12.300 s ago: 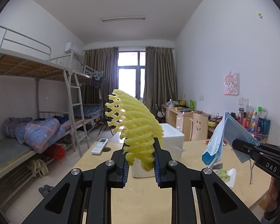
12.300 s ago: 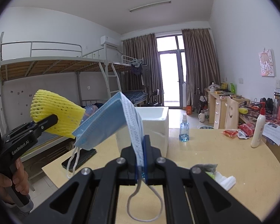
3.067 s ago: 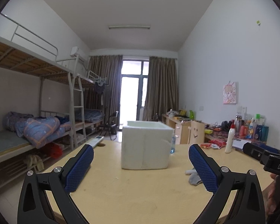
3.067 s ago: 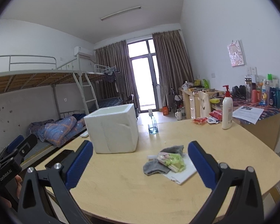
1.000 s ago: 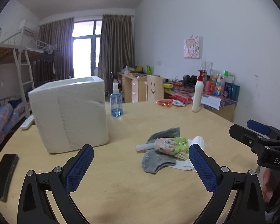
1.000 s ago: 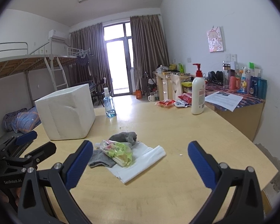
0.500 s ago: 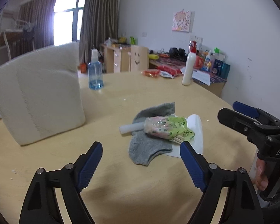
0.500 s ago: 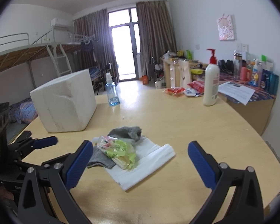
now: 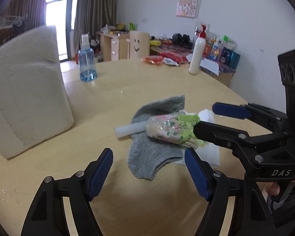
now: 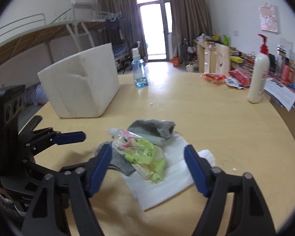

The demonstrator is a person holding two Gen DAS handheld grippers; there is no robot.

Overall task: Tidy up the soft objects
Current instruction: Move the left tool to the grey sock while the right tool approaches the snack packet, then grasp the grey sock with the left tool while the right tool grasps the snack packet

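A grey sock (image 9: 151, 157) lies on the round wooden table (image 9: 167, 82) with a green and pink plastic packet (image 9: 173, 129) and a white foam tube (image 9: 129, 128) on it, over a white foam sheet (image 10: 167, 179). The sock (image 10: 151, 127) and packet (image 10: 139, 149) also show in the right wrist view. My left gripper (image 9: 148, 174) is open just in front of the sock. My right gripper (image 10: 147, 167) is open and straddles the packet; it shows in the left wrist view (image 9: 210, 121) at the pile's right. A white foam box (image 10: 80, 82) stands at the left.
A blue spray bottle (image 9: 86, 64) stands behind the box. A white pump bottle (image 10: 258, 78) and red snack packets (image 10: 214, 77) sit at the table's far right edge. A dark phone (image 10: 32, 123) lies at the left edge. Desks and a bunk bed are beyond.
Both grippers have moved down and in toward the pile of soft things. The left gripper's jaws have narrowed a little. The right gripper now reaches around the packet.
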